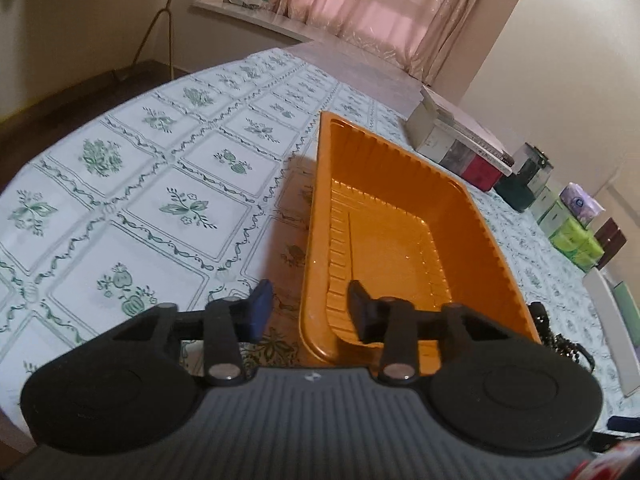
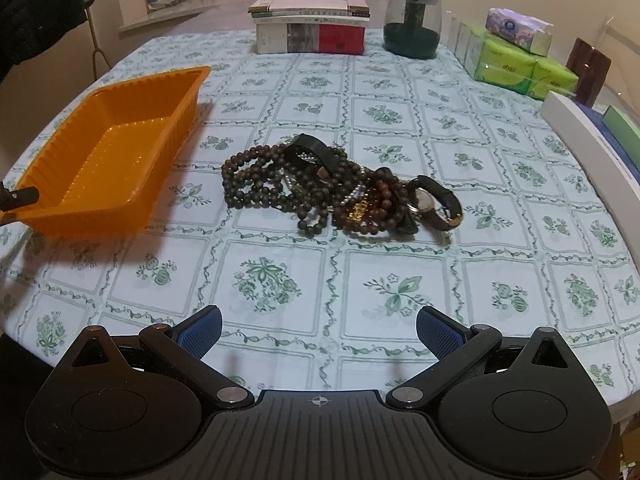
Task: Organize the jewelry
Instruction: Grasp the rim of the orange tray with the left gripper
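Note:
An empty orange plastic tray (image 2: 120,128) stands on the left of the table; it also shows in the left wrist view (image 1: 492,240). A pile of jewelry (image 2: 336,188) lies in the middle: dark bead bracelets, a black band and a wristwatch (image 2: 434,202). My left gripper (image 1: 310,310) straddles the tray's near left wall, jaws partly apart, one finger inside and one outside; whether it grips the wall is unclear. Its tip shows at the tray's corner in the right wrist view (image 2: 20,196). My right gripper (image 2: 318,336) is wide open and empty, well short of the pile.
A stack of books (image 2: 310,24) and a green-based glass jar (image 2: 412,24) stand at the far edge. Tissue packs (image 2: 520,60) and a white box (image 2: 592,140) line the right side. A green-patterned cloth (image 2: 280,276) covers the table.

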The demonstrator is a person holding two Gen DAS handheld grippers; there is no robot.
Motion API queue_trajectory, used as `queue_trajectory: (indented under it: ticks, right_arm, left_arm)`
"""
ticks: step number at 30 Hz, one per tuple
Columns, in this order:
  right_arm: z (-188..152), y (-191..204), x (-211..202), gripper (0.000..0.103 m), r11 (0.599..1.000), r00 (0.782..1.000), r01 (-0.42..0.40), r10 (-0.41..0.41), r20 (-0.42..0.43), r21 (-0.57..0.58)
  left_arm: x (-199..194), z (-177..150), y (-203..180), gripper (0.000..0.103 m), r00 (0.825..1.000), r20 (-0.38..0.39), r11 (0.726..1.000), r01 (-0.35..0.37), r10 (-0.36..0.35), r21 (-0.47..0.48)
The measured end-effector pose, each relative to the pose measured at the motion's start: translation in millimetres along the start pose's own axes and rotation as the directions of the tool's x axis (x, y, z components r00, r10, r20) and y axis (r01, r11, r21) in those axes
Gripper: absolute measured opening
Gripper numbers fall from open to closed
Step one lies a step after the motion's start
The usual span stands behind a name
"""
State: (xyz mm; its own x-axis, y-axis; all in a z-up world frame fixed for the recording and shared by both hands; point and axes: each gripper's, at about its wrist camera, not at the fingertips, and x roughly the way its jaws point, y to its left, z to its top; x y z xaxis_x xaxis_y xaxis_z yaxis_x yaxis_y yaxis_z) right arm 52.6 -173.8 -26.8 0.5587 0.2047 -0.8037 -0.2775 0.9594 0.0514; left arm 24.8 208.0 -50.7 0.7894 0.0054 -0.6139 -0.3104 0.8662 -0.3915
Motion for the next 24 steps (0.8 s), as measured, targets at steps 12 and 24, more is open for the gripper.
queue_trajectory:
  ticks: [12, 24]
  right_arm:
    - [7, 14, 15, 0.103, 1.000, 1.000, -0.019, 0.019, -0.018, -0.018]
    - [4, 2, 12, 0.103, 1.000, 1.000, -0.008, 0.008, -0.004, 0.016]
  left_arm:
    - [13, 4, -2, 0.014, 0.999, -0.048, 1.000, 0.024, -0.025, -0.012]
    - [20, 9, -21, 0.013, 0.993, -0.098, 0.987, -0.049, 0.065, 0.154]
